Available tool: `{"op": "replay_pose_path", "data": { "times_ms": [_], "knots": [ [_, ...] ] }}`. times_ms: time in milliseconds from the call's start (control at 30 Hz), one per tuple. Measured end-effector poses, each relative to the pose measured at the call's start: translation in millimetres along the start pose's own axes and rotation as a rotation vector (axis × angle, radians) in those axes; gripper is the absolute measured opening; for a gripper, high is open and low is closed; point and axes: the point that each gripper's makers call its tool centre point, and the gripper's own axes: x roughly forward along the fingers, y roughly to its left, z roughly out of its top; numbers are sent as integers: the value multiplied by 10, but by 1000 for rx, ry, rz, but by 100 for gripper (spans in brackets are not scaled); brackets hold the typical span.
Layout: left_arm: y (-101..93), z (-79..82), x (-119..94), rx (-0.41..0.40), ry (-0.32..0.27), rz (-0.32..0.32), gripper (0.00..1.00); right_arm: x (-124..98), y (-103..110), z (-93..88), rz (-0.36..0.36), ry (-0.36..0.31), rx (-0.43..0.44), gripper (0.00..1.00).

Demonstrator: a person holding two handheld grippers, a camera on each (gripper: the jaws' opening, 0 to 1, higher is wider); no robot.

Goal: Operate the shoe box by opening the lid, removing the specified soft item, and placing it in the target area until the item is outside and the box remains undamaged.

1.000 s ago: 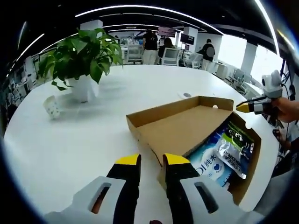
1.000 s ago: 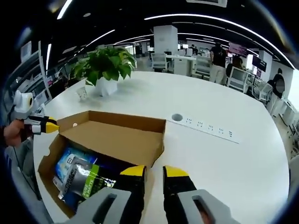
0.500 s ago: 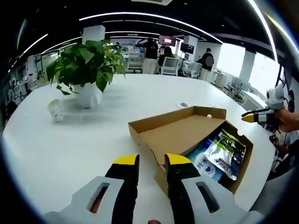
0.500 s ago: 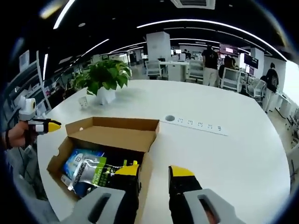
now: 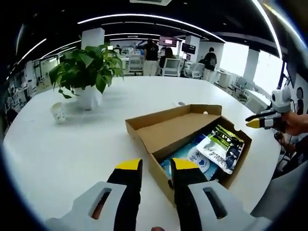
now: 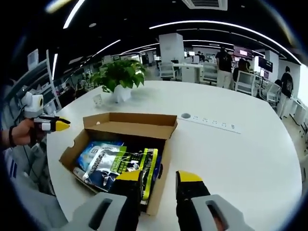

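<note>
We stand over a wide white tabletop (image 5: 72,144) with the shoe box (image 5: 159,154) open on it, lid (image 5: 168,127) folded back and lying flat on the far side. Over the last second both views have drawn back and risen a little, so more of the box's inside shows now than before; the box itself has not shifted, only our cameras.

Inside lie the soft packs: a silver and green pouch (image 6: 118,161) on top of a blue and white pack (image 6: 96,150). Nothing is out yet, so opening looks done and the removal is next.

Our left tongs (image 5: 155,166) hang just above the box's near corner, narrowly parted and empty. Our right tongs (image 6: 159,175) hover over the box's near edge, moderately parted, also empty, well placed, we judge, to dip for the pouch.

A potted plant (image 5: 84,72) and small cup (image 5: 57,113) stand well apart on the far left.
</note>
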Motion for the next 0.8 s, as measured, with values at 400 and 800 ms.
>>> {"op": "replay_pose_path", "data": {
  "times_ms": [400,800],
  "knots": [
    [-264,-140,-51,13,1,-39,26,-54,199,-95,53,-19,-2,28],
    [-492,-193,15,-1,6,-78,27,-34,422,-134,102,-14,-43,28]
  ]
}}
